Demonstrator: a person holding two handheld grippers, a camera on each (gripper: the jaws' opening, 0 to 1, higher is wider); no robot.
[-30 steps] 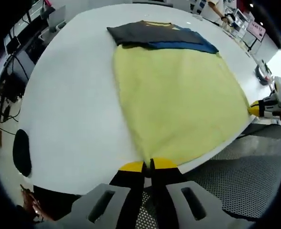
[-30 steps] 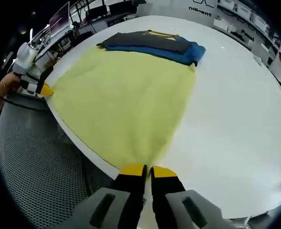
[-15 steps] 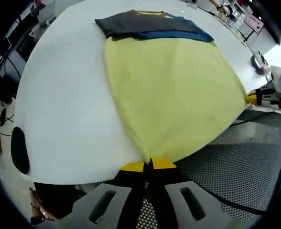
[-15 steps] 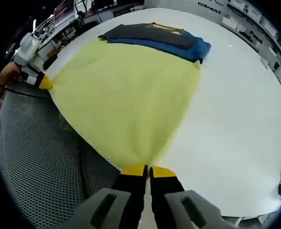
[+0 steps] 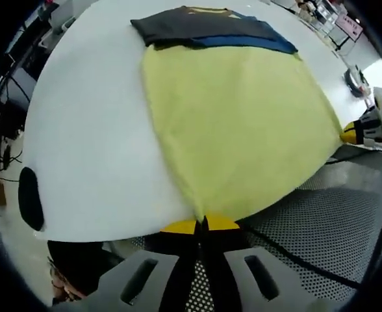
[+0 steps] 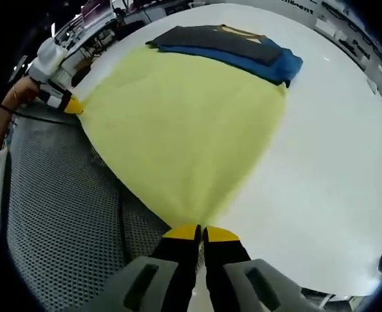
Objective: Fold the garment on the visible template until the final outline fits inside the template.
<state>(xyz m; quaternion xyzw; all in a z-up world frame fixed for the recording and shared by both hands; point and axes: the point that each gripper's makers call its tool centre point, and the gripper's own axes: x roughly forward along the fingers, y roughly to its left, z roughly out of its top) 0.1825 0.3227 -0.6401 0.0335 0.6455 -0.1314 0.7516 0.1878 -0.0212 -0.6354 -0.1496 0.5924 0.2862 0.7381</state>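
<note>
Both views are bright and evenly lit from overhead. The white table (image 5: 93,130) is nearly washed out, with soft glare patches on its far side in the right gripper view (image 6: 334,97). Shadows are faint; the yellow cloth (image 5: 236,117) shows only gentle shading. Fisheye bending curves the table's edges strongly, and detail smears toward the outer parts. The centre stays reasonably sharp.
</note>
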